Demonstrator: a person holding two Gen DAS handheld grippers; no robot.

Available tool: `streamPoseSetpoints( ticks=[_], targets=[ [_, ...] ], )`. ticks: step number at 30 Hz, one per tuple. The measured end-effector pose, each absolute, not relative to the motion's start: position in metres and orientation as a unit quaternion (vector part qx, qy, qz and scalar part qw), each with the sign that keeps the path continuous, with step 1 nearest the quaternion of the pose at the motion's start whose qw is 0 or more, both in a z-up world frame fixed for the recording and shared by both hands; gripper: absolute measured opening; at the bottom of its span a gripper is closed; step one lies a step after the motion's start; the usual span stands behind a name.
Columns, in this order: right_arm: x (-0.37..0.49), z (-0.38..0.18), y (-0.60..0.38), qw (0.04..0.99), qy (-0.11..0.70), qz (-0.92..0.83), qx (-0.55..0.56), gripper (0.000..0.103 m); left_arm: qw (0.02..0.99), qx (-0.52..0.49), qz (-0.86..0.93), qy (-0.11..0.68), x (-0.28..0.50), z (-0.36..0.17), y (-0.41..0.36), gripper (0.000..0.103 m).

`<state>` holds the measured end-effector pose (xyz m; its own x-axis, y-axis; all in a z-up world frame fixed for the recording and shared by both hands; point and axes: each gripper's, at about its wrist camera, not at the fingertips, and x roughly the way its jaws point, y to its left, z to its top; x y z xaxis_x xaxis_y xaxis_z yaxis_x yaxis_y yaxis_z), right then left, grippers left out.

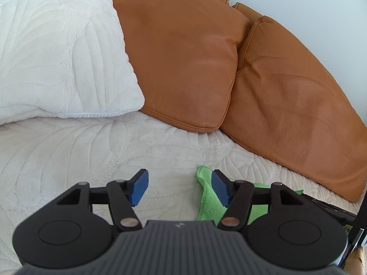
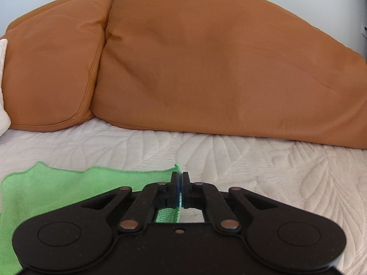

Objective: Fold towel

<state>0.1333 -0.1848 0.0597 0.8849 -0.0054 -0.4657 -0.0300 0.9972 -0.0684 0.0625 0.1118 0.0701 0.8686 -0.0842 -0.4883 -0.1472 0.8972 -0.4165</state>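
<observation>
Cream quilted sofa cover (image 2: 275, 160) with a leaf pattern fills our view, tan leather cushions (image 2: 206, 68) and a white textured pillow (image 1: 57, 50) behind. Our right tongs (image 2: 180, 178) pinch a corner of the green microfibre towel (image 2: 57, 188) lying on it; our left tongs (image 1: 180, 186) hover wide beside its edge.

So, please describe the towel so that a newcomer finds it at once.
Below the brown leather cushions lies a cream quilted cover. On it lies the green towel, its corner pinched in the right gripper; it is the only bright green thing there.
</observation>
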Motion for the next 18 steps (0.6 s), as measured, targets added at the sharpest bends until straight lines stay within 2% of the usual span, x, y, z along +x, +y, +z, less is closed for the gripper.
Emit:
streamPoseSetpoints(
  ticks=[4, 7, 10, 11, 12, 13, 18],
  targets=[
    [0.130, 0.066, -0.194, 0.969, 0.246, 0.031, -0.008, 0.015, 0.928, -0.262, 0.007, 0.264, 0.084, 0.057, 0.117, 0.065],
    [0.118, 0.079, -0.198, 0.968, 0.249, 0.044, -0.007, 0.015, 0.922, -0.264, 0.000, 0.284, 0.093, 0.051, 0.114, 0.065],
    [0.094, 0.095, -0.202, 0.965, 0.253, 0.060, -0.018, 0.019, 0.925, -0.224, -0.008, 0.307, 0.084, 0.051, 0.106, 0.065],
    [0.085, 0.097, -0.203, 0.964, 0.257, 0.069, -0.021, 0.022, 0.926, -0.198, -0.002, 0.320, 0.079, 0.052, 0.102, 0.065],
    [0.073, 0.096, -0.206, 0.961, 0.265, 0.074, -0.022, 0.030, 0.925, -0.181, 0.010, 0.335, 0.075, 0.054, 0.100, 0.065],
    [0.060, 0.094, -0.210, 0.958, 0.274, 0.077, -0.023, 0.034, 0.920, -0.179, 0.017, 0.348, 0.071, 0.056, 0.101, 0.065],
    [0.018, 0.071, -0.238, 0.933, 0.343, 0.107, 0.032, 0.034, 0.904, -0.224, 0.000, 0.363, 0.033, 0.060, 0.107, 0.065]
  ],
)
